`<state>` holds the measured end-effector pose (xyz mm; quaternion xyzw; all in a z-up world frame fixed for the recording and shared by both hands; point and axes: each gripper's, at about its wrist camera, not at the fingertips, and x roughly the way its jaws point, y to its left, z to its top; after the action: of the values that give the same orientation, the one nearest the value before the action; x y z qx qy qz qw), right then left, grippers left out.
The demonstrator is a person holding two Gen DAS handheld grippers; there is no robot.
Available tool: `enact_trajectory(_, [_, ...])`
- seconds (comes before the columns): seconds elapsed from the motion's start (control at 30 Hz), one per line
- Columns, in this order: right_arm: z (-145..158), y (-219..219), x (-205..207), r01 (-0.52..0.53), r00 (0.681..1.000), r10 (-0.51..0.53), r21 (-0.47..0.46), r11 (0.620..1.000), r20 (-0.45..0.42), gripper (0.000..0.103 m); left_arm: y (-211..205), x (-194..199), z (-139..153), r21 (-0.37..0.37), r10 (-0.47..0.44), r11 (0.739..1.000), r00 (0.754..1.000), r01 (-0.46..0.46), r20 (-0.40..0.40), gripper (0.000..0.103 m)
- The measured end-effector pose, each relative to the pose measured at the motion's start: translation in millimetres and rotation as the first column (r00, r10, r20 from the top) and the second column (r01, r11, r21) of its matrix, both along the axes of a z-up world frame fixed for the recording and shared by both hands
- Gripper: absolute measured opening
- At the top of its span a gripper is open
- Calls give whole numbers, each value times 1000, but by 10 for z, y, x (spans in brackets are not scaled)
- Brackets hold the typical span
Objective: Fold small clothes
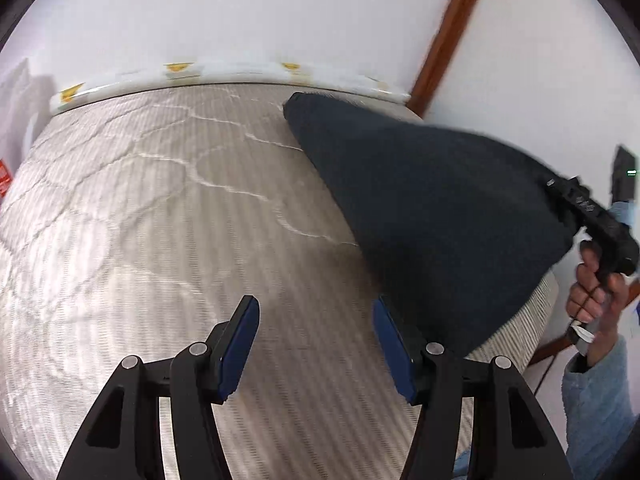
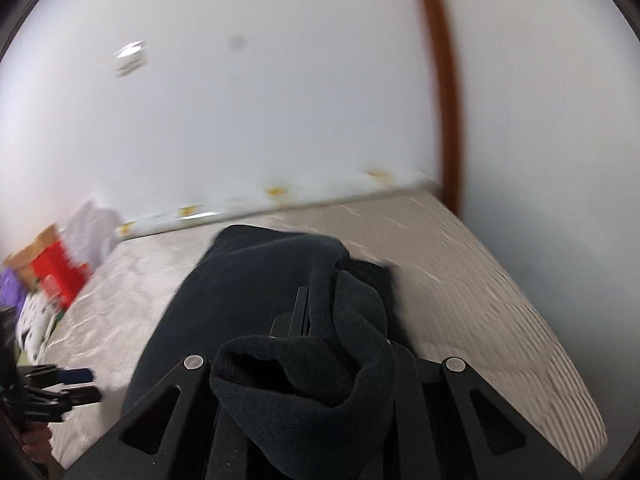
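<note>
right claw (image 2: 308, 320) tips buried under dark garment (image 2: 248, 300), clamped on its bunched edge, cloth trailing ahead over mattress (image 2: 500, 288), left claw (image 1: 316, 336) released, garment beside its right finger

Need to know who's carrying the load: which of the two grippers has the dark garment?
The right gripper: its jaws are shut on the dark garment, lifting one end. The left gripper hangs open over the mattress, holding nothing.

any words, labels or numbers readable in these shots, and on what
None can be read.
Red item at the mattress edge, left wrist view: white marks, too small to read.
Red package among the pile by the wall, right wrist view: blurred, no legible print.
White box on the wall: blurred, nothing legible.
Dark garment: no label or print showing.
</note>
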<state>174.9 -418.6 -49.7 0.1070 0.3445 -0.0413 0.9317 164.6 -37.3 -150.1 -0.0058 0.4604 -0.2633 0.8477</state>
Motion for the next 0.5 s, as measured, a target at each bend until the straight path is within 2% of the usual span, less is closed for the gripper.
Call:
enact_trajectory(0.1, [-317, -358, -47, 53, 995, -49, 43, 998, -92, 13, -202, -72, -22, 17, -48, 999, 999, 48, -3, 57])
enact_trajectory(0.17, [-529, -463, -47, 55, 987, -42, 82, 995, -152, 16, -300, -141, -25, 28, -75, 997, 997, 75, 0, 57])
enact_trajectory(0.23, [-632, -509, -73, 64, 983, -46, 100, 993, -176, 22, -386, -212, -15, 40, -101, 994, 995, 100, 7, 57])
enact_trajectory(0.27, [-629, -524, -100, 72, 984, -54, 104, 992, -172, 25, -409, -243, -8, 41, -110, 993, 994, 109, 11, 57])
enact_trajectory(0.3, [-613, -541, -131, 81, 984, -63, 104, 991, -167, 35, -429, -285, -2, 35, -123, 992, 992, 122, 9, 58])
enact_trajectory(0.33, [-591, -528, -158, 96, 983, -80, 94, 991, -165, 40, -438, -309, -1, 29, -132, 991, 991, 131, 4, 60])
enact_trajectory(0.4, [-539, -529, -231, 117, 982, -108, 54, 992, -153, 42, -485, -376, -8, 25, -153, 988, 988, 153, 0, 60])
enact_trajectory(0.5, [-506, -522, -309, 97, 982, -93, 21, 995, -163, 43, -551, -449, -49, 28, -171, 985, 985, 171, -6, 60])
